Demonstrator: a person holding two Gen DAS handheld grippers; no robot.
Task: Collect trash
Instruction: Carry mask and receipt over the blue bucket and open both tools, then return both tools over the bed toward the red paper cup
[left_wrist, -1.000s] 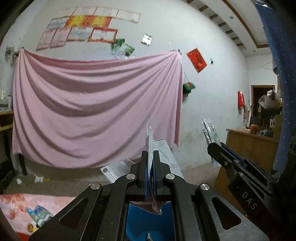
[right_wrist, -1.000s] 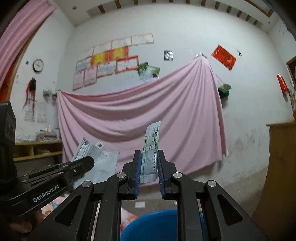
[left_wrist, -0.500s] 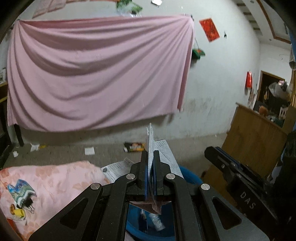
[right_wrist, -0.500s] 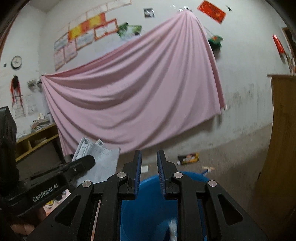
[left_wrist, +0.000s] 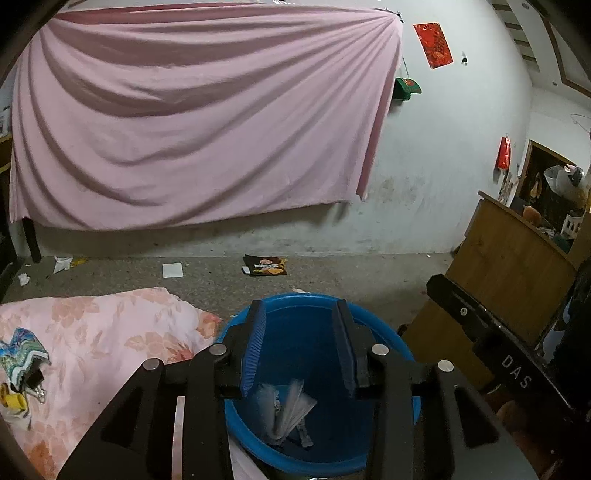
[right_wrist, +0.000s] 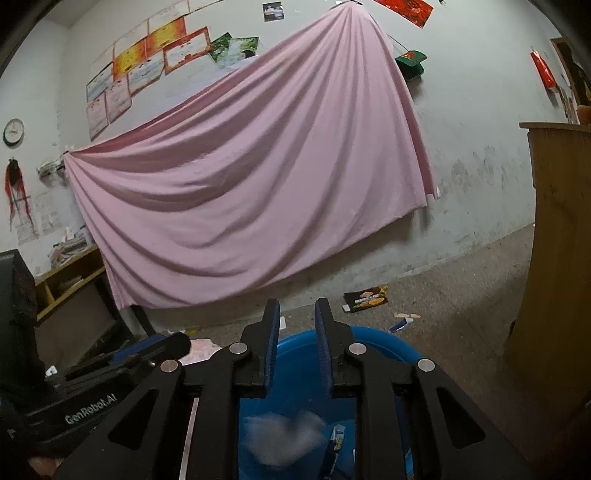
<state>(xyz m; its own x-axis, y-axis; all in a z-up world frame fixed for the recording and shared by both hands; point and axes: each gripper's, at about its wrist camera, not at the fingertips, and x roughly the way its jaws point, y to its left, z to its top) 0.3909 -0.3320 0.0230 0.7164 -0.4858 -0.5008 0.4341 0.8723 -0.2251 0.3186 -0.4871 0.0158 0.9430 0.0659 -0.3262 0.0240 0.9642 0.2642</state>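
The left gripper (left_wrist: 299, 343) is now hanging wide open over the bin (left_wrist: 384, 334), its paper (left_wrist: 288, 410) lying below it inside. The right gripper (right_wrist: 297, 350) is also released, empty; more litter, a wrapper (left_wrist: 265, 265), is waiting ahead.

Left gripper (left_wrist: 299, 347) jaws spread wide; right gripper (right_wrist: 295, 345) jaws parted, seemingly gripping nothing.

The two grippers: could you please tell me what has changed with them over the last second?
Both tilted down over the blue bucket. The right gripper dropped its wrapper first, then the left gripper opened and released its papers into the bucket. The snack packet on the floor lies untouched.
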